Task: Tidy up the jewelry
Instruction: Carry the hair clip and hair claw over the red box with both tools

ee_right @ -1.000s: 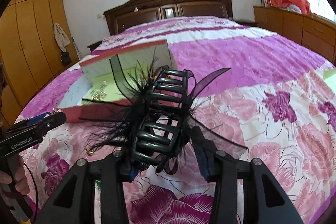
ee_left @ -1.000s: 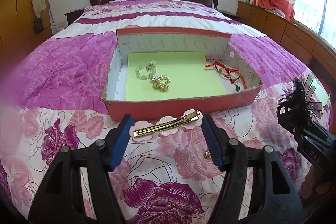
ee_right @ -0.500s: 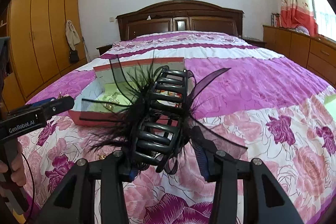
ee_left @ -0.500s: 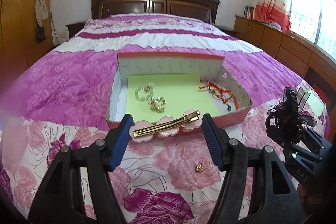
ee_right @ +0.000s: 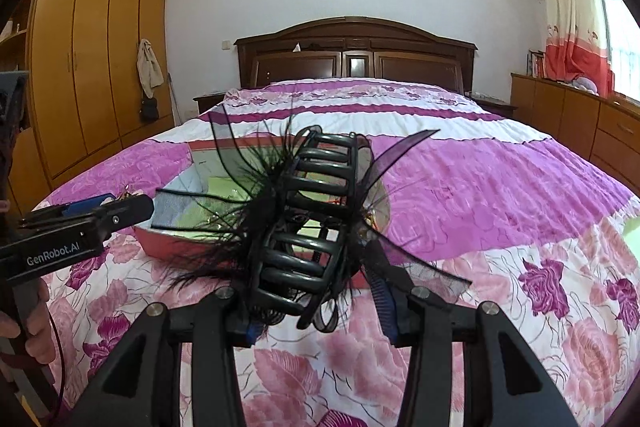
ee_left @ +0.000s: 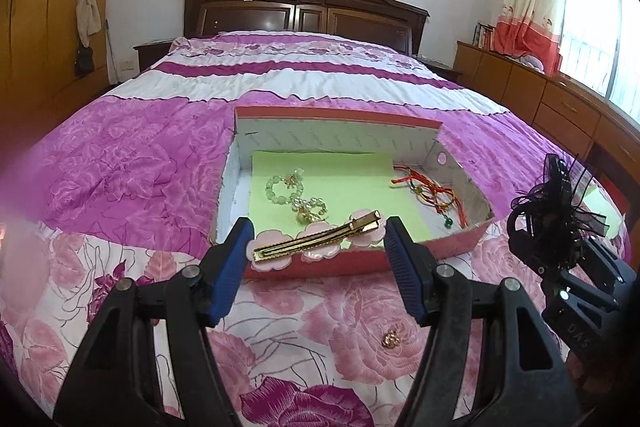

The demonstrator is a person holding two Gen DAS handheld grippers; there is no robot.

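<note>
In my left gripper (ee_left: 318,243) I hold a gold hair clip (ee_left: 318,241) with pink petal shapes along it. It lies crosswise between the blue pads (ee_left: 234,263), its ends meeting them, so the jaws are closed on it at a fairly wide spread. The clip hangs over the near wall of the red box (ee_left: 360,265), which sits on the floral bedspread (ee_left: 120,167).

Inside the box a pale green sheet (ee_left: 340,183) covers most of the floor. On it lie a green bead bracelet (ee_left: 282,187) and, just beside it, a small gold and pearl piece (ee_left: 310,211). Red and orange cords (ee_left: 430,193) are tangled at the right side of the box, off the sheet. A little gold charm (ee_left: 390,338) rests on the bedspread in front of the box — near my right finger, well apart from the rest.

My right gripper (ee_right: 320,291) is clamped on a black claw clip (ee_right: 308,227) trimmed with feathers and dark ribbon; it stands up between the fingers and hides much of the box behind it. From the left wrist view that same clip shows at the far right — beside the box, not over it.
</note>
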